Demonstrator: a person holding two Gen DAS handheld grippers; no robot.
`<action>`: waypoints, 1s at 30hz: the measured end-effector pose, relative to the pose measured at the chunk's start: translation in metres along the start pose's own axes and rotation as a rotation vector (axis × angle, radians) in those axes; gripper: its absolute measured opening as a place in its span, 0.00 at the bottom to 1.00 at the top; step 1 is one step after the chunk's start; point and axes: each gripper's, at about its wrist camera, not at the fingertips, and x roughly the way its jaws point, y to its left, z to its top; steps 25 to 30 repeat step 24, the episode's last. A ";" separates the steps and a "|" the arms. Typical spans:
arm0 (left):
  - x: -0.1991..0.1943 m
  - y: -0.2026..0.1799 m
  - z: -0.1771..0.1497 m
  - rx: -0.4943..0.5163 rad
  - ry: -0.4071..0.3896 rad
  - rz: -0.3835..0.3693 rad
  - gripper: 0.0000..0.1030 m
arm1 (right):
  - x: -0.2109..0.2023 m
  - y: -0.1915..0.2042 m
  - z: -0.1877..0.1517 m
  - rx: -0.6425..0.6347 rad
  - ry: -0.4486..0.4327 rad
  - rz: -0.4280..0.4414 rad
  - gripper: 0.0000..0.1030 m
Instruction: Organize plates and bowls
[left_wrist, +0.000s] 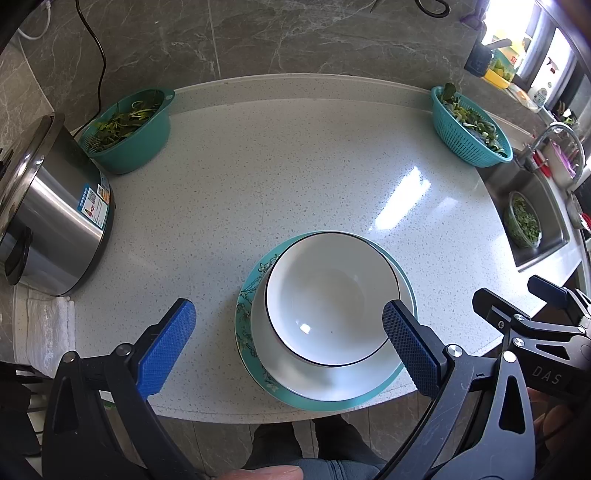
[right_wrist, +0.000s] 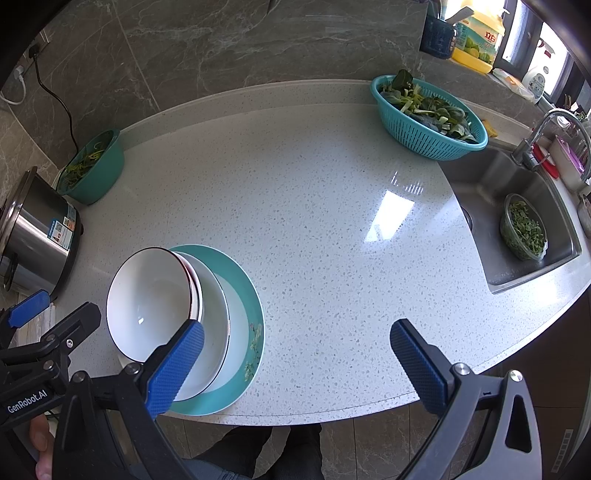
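A white bowl with a dark rim (left_wrist: 332, 295) sits in a wider white bowl (left_wrist: 314, 380), and both stand on a teal floral plate (left_wrist: 245, 295) near the counter's front edge. The stack also shows in the right wrist view: top bowl (right_wrist: 147, 299), lower bowl (right_wrist: 216, 306), plate (right_wrist: 243, 291). My left gripper (left_wrist: 288, 336) is open and empty above the front of the stack, its right finger over the bowl's rim. My right gripper (right_wrist: 295, 354) is open and empty to the right of the stack, its left finger over the bowls.
A steel cooker (left_wrist: 55, 221) stands at the left. A teal bowl of greens (left_wrist: 129, 129) sits at the back left. A teal colander of greens (right_wrist: 428, 114) sits at the back right. A sink (right_wrist: 491, 192) holds a glass bowl of greens (right_wrist: 522, 227). The counter's front edge (right_wrist: 295, 417) is close.
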 end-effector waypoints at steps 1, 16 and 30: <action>0.000 0.000 0.000 0.000 0.000 -0.001 1.00 | 0.000 0.000 0.000 0.000 0.000 0.000 1.00; 0.002 0.001 -0.002 -0.003 -0.005 -0.007 1.00 | 0.004 0.002 -0.007 0.003 0.009 0.000 1.00; 0.000 0.003 0.000 -0.009 -0.023 -0.015 1.00 | 0.004 -0.001 -0.003 0.003 0.013 0.004 1.00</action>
